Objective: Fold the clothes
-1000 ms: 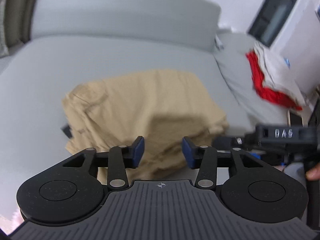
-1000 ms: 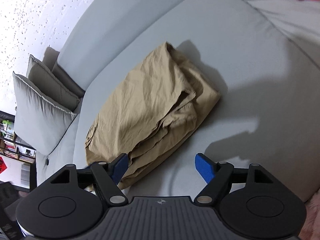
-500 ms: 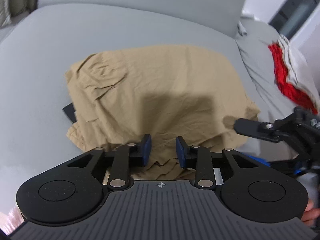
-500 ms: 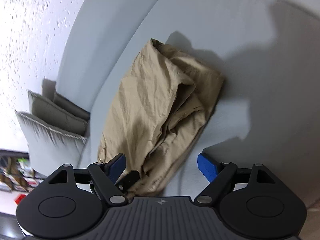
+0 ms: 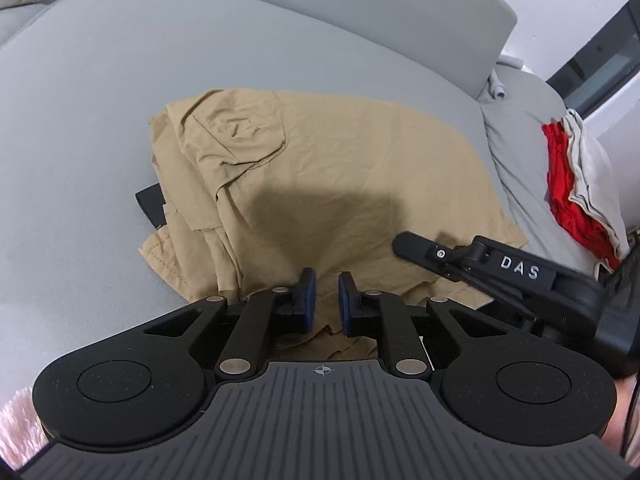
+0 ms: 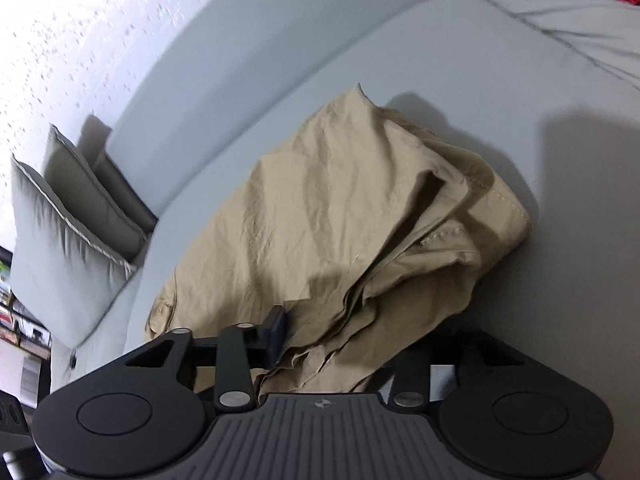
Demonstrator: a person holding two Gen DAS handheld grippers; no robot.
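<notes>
Folded tan trousers (image 5: 340, 168) lie on the grey sofa seat (image 5: 80, 128), a patch pocket facing up. My left gripper (image 5: 326, 300) sits at their near edge, its blue pads narrowly apart with bunched tan cloth pinched between them. The right gripper's upper finger (image 5: 416, 250) lies across the near right corner of the trousers. In the right wrist view the layered edge of the trousers (image 6: 360, 220) fills my right gripper (image 6: 340, 340). Its jaws are closing on that cloth. One pad (image 6: 278, 326) shows, and the other is hidden under the fabric.
A red and white clothes pile (image 5: 576, 188) rests on the sofa section at right. Grey cushions (image 6: 68, 232) stand at the far end, against the backrest (image 5: 320, 4). A black strap (image 5: 150, 204) pokes out from under the trousers. Pink fluff (image 5: 16, 420) edges the lower left.
My left gripper dropped to the trousers' near edge and its jaws narrowed onto the cloth. My right gripper moved in over the corner and its wide jaws came together on the fabric.
</notes>
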